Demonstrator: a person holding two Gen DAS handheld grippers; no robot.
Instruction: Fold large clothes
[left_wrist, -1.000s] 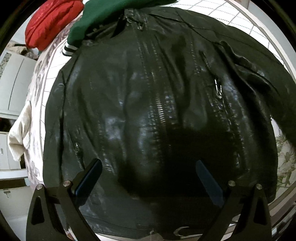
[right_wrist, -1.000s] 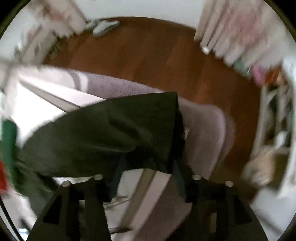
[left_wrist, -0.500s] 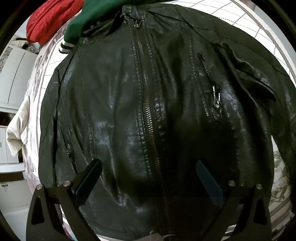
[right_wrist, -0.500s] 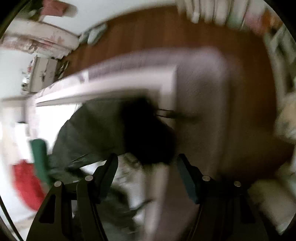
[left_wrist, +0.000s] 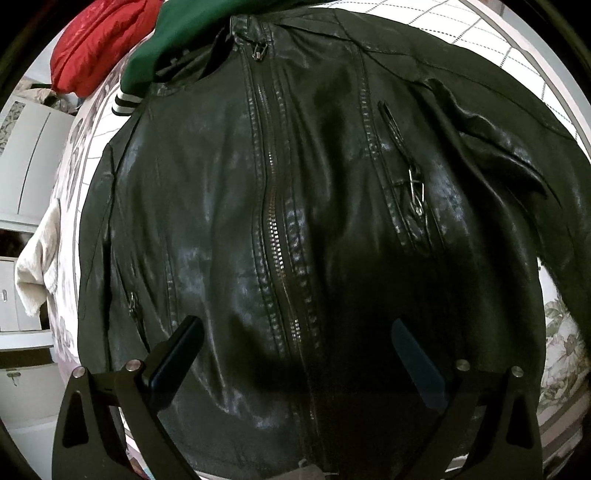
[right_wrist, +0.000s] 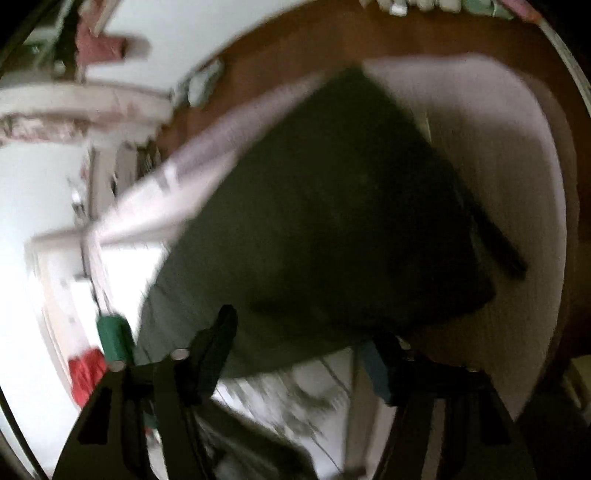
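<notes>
A black leather jacket (left_wrist: 295, 221) is laid front up on a bed (left_wrist: 480, 33), zipped shut, its collar at the far end beside a green garment (left_wrist: 192, 22) and a red one (left_wrist: 96, 40). The left gripper (left_wrist: 295, 354) is held over the lower front with its jaws wide apart and nothing between them. In the blurred right view, the right gripper (right_wrist: 299, 350) is seen open, with a dark part of the jacket (right_wrist: 332, 221) spread just ahead of its fingers; contact cannot be told.
</notes>
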